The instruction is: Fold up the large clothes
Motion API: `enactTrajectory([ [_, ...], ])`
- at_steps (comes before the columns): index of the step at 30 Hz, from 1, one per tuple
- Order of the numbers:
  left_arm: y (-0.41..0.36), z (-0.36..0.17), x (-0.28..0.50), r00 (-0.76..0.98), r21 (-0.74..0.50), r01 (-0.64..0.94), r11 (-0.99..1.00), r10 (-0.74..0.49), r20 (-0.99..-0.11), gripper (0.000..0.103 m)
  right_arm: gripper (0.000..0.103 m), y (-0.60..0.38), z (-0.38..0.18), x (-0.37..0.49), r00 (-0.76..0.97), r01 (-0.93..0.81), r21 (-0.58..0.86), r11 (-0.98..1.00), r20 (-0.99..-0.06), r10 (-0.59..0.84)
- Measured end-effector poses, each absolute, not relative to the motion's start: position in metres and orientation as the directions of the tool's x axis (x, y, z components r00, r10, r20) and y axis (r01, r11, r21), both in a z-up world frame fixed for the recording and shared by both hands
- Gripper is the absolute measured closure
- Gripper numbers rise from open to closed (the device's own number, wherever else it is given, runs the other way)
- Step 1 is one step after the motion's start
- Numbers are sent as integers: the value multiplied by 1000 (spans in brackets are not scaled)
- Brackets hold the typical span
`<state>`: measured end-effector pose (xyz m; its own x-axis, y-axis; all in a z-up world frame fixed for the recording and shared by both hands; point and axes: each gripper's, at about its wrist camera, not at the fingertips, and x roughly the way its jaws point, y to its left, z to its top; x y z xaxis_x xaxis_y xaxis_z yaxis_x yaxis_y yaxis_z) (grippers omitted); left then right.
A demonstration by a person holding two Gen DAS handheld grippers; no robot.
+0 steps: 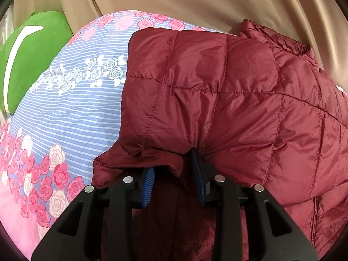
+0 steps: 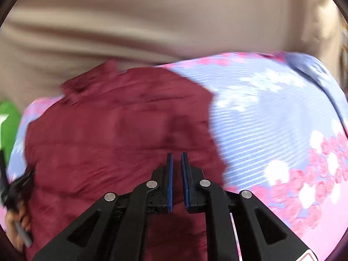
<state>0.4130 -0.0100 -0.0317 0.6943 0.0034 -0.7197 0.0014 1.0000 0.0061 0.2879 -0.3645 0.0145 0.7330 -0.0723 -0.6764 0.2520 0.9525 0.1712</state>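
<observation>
A dark red quilted puffer jacket (image 1: 228,91) lies on a bed with a floral sheet (image 1: 71,108). My left gripper (image 1: 174,163) has its blue pads pressed into a bunched fold at the jacket's near edge, with red fabric between them. In the blurred right wrist view the jacket (image 2: 113,134) fills the left and middle. My right gripper (image 2: 176,155) hovers over the jacket's near right part, its fingers nearly together with a narrow gap and nothing seen between them. The left hand and its gripper (image 2: 15,195) show at the far left edge.
A green cushion with a white stripe (image 1: 28,61) lies at the bed's far left. A beige curtain (image 1: 195,2) hangs behind the bed. The sheet (image 2: 282,130) is bare to the right of the jacket.
</observation>
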Motion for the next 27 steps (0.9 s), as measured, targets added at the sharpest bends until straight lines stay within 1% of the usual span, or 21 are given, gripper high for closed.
enactTrajectory([
  [2, -10, -32, 413, 694, 10, 0, 1000, 7, -720, 71, 92, -336, 6, 306, 712, 205, 114, 972, -699, -68],
  [3, -10, -32, 413, 694, 8, 1, 1000, 5, -720, 71, 94, -328, -3, 313, 692, 208, 65, 976, -715, -99],
  [5, -9, -33, 413, 694, 2, 2, 1000, 0, -720, 70, 97, -328, -19, 323, 651, 233, 20, 972, -746, -140],
  [6, -9, -33, 414, 694, -1, 4, 1000, -3, -720, 70, 100, -332, -24, 327, 645, 241, 26, 970, -752, -140],
  [8, -7, -34, 415, 693, -11, 5, 1000, -11, -721, 69, 101, -343, -21, 331, 643, 267, 61, 962, -754, -131],
  [10, -4, -34, 415, 692, -31, 6, 1000, -27, -721, 69, 100, -349, -13, 324, 643, 305, 88, 948, -754, -137],
  [11, -1, -34, 415, 692, -47, 7, 999, -39, -721, 68, 96, -351, -9, 317, 645, 320, 89, 943, -750, -148],
  [13, 3, -34, 415, 692, -77, 10, 997, -63, -719, 67, 93, -355, 0, 297, 653, 343, 87, 935, -738, -171],
  [14, 7, -34, 415, 693, -103, 15, 995, -85, -716, 64, 93, -357, 6, 283, 661, 346, 86, 934, -729, -178],
  [15, 10, -34, 414, 694, -125, 23, 992, -106, -712, 57, 91, -358, 11, 270, 665, 350, 83, 933, -723, -185],
  [16, 14, -33, 413, 695, -151, 31, 988, -130, -708, 51, 89, -360, 15, 256, 670, 352, 84, 932, -718, -188],
  [17, 21, -32, 409, 697, -177, 32, 984, -149, -701, 43, 83, -363, 18, 235, 675, 350, 98, 931, -715, -179],
  [18, 27, -30, 403, 702, -184, 29, 983, -151, -696, 36, 77, -367, 19, 214, 678, 348, 110, 931, -715, -169],
  [19, 32, -26, 395, 715, -176, 26, 984, -141, -685, 35, 74, -370, 21, 194, 680, 347, 120, 930, -715, -162],
  [20, 40, -19, 379, 737, -161, 38, 986, -136, -662, 32, 66, -371, 23, 170, 680, 346, 123, 930, -716, -158],
  [21, 46, -13, 365, 747, -148, 58, 987, -141, -649, 27, 59, -373, 23, 148, 679, 343, 120, 932, -717, -157],
  [22, 52, -8, 350, 752, -134, 77, 988, -146, -642, 24, 56, -374, 24, 124, 677, 340, 114, 934, -719, -158],
  [23, 61, -2, 331, 756, -114, 93, 989, -145, -639, 19, 48, -376, 23, 101, 672, 339, 107, 935, -723, -161],
  [24, 70, 2, 314, 753, -103, 100, 990, -143, -642, 17, 44, -378, 22, 77, 664, 338, 100, 936, -730, -162],
  [25, 80, 5, 299, 745, -106, 106, 989, -150, -651, 17, 43, -378, 20, 57, 659, 334, 98, 937, -735, -159],
  [27, 105, 6, 261, 696, -151, 128, 980, -198, -690, 16, 39, -378, 14, 21, 648, 341, 100, 935, -745, -157],
])
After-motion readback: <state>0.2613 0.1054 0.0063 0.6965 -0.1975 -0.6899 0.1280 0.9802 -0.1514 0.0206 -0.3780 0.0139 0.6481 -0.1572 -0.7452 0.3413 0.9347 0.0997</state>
